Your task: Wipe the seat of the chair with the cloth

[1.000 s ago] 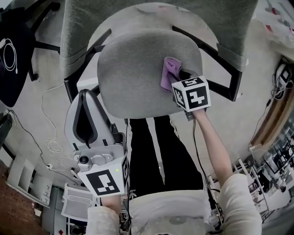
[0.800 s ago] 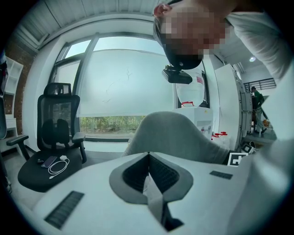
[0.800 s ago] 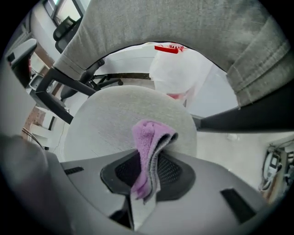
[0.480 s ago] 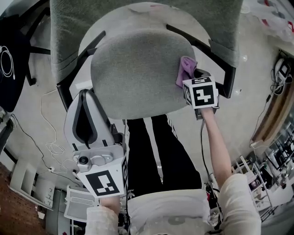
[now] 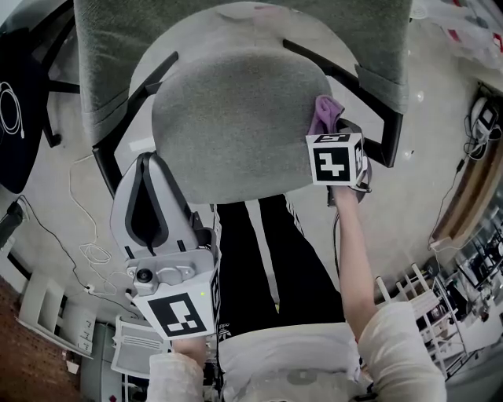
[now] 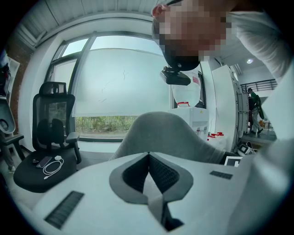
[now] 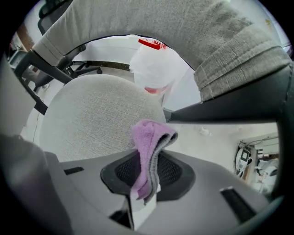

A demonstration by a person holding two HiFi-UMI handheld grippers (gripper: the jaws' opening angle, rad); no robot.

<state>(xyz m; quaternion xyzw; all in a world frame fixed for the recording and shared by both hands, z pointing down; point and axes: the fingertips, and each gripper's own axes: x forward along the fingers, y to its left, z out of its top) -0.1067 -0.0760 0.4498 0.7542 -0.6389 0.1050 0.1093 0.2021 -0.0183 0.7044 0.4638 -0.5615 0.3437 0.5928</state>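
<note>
The grey chair seat (image 5: 236,118) fills the middle of the head view, with its backrest (image 5: 236,23) above. A purple cloth (image 5: 324,114) sits at the seat's right edge, by the black armrest (image 5: 377,118). My right gripper (image 5: 332,129) is shut on the cloth, its marker cube just below. In the right gripper view the cloth (image 7: 149,151) folds out of the right gripper (image 7: 146,183), hanging beyond the seat (image 7: 92,114). My left gripper (image 5: 148,163) is shut and holds nothing, off the seat's front left. The left gripper (image 6: 148,160) points at the backrest (image 6: 165,133).
A black office chair (image 6: 50,124) with a white cable on its seat stands to the left. Cables (image 5: 86,251) trail on the floor there. The person's legs in black trousers (image 5: 259,259) are in front of the seat. A white bag (image 7: 156,64) lies behind the chair.
My right gripper has carried the cloth rightward across the seat, from its right middle to its right edge. The left gripper has stayed put.
</note>
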